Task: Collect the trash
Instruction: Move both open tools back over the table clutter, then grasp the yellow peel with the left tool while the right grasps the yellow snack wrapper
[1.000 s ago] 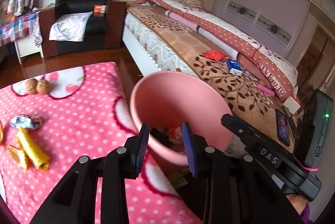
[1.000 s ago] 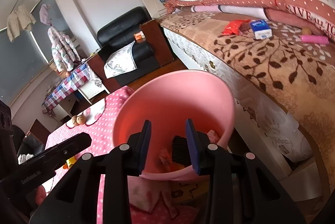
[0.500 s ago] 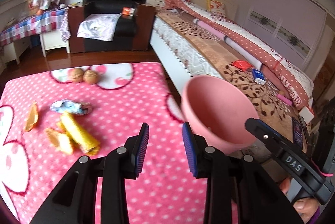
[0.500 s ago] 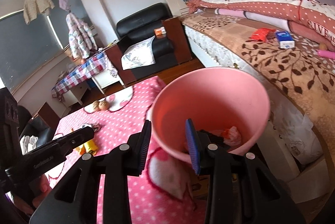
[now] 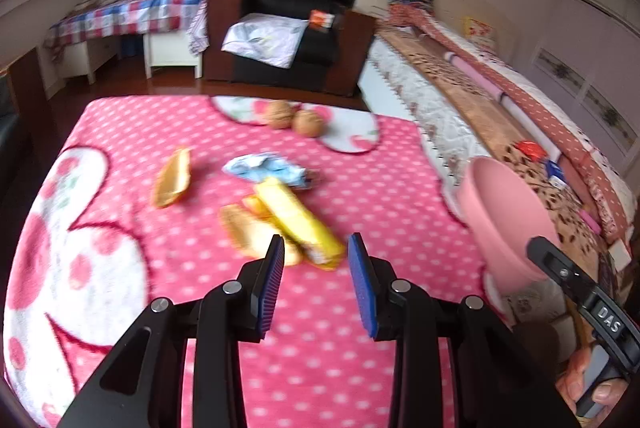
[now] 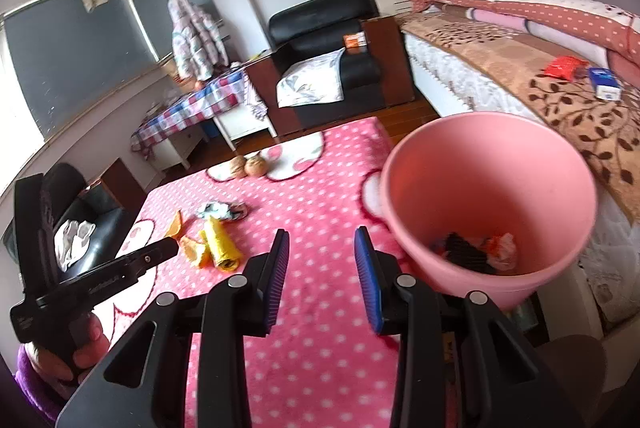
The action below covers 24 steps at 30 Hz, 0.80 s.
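Note:
A pink bin [image 6: 488, 195] stands at the right edge of the pink dotted table [image 5: 360, 356]; it holds dark and orange-white scraps [image 6: 476, 250]. It also shows in the left wrist view [image 5: 504, 216]. On the table lie a yellow wrapper [image 5: 298, 218], orange peel pieces [image 5: 172, 177] [image 5: 248, 232], a blue-white crumpled wrapper [image 5: 266, 167] and two walnuts [image 5: 294, 119]. My left gripper [image 5: 316, 268] is open and empty, just in front of the yellow wrapper. My right gripper [image 6: 322, 268] is open and empty, left of the bin.
A bed [image 5: 500, 107] with a brown leaf blanket runs along the right, with red and blue packets [image 6: 584, 75] on it. A black armchair [image 5: 292, 27] and a checked-cloth desk [image 5: 132, 15] stand behind the table.
Both grippers have swung left, away from the bin and toward the trash on the table. The left one now faces the yellow wrapper. Both stayed open.

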Each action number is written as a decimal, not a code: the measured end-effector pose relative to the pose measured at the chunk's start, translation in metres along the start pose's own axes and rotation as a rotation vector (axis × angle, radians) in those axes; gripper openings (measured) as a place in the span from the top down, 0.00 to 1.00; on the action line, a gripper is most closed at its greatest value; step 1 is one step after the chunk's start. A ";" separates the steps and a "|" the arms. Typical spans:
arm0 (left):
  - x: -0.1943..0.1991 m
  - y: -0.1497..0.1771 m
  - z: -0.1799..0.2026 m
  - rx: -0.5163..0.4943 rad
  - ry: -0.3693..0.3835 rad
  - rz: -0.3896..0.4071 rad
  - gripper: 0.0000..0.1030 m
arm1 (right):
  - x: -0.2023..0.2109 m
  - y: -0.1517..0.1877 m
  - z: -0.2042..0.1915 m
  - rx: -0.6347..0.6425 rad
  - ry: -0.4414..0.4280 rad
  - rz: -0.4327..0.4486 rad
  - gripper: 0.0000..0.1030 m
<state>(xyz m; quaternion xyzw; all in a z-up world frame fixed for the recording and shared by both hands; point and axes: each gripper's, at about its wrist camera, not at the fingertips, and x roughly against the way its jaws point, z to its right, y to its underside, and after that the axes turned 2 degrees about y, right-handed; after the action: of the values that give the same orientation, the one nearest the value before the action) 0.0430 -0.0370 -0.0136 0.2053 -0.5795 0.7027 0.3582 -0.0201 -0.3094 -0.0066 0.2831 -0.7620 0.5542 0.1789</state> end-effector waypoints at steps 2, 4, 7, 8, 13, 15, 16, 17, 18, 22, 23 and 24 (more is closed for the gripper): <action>-0.002 0.001 -0.016 0.024 -0.026 -0.008 0.69 | -0.006 0.001 -0.007 0.018 -0.010 -0.014 0.67; -0.005 0.002 -0.029 0.041 -0.047 -0.011 0.69 | -0.013 0.004 -0.016 0.034 -0.021 -0.030 0.67; -0.010 0.003 -0.044 0.055 -0.073 -0.017 0.69 | -0.024 0.007 -0.027 0.061 -0.043 -0.059 0.67; -0.012 0.003 -0.048 0.057 -0.078 -0.020 0.69 | -0.026 0.007 -0.029 0.066 -0.047 -0.064 0.67; -0.025 -0.001 -0.054 0.059 -0.072 -0.034 0.69 | -0.040 0.012 -0.044 0.099 -0.073 -0.099 0.67; -0.032 -0.005 -0.054 0.053 -0.062 -0.040 0.69 | -0.046 0.012 -0.048 0.107 -0.082 -0.112 0.67; -0.036 -0.007 -0.055 0.052 -0.058 -0.043 0.69 | -0.049 0.013 -0.050 0.110 -0.085 -0.117 0.67; -0.040 -0.009 -0.055 0.052 -0.052 -0.048 0.69 | -0.052 0.012 -0.052 0.112 -0.091 -0.126 0.67; -0.044 -0.010 -0.056 0.052 -0.049 -0.052 0.69 | -0.054 0.012 -0.054 0.113 -0.095 -0.130 0.67; -0.060 -0.015 -0.063 0.063 -0.041 -0.078 0.69 | -0.063 0.010 -0.059 0.122 -0.113 -0.143 0.67; -0.064 -0.016 -0.065 0.074 -0.031 -0.087 0.69 | -0.066 0.009 -0.061 0.126 -0.120 -0.147 0.67; -0.067 -0.016 -0.066 0.084 -0.019 -0.095 0.71 | -0.070 0.008 -0.061 0.128 -0.124 -0.151 0.67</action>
<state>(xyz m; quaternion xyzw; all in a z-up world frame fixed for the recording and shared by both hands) 0.1073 0.0099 -0.0667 0.2542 -0.5425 0.7064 0.3769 0.0269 -0.2331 -0.0341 0.3842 -0.7112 0.5682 0.1541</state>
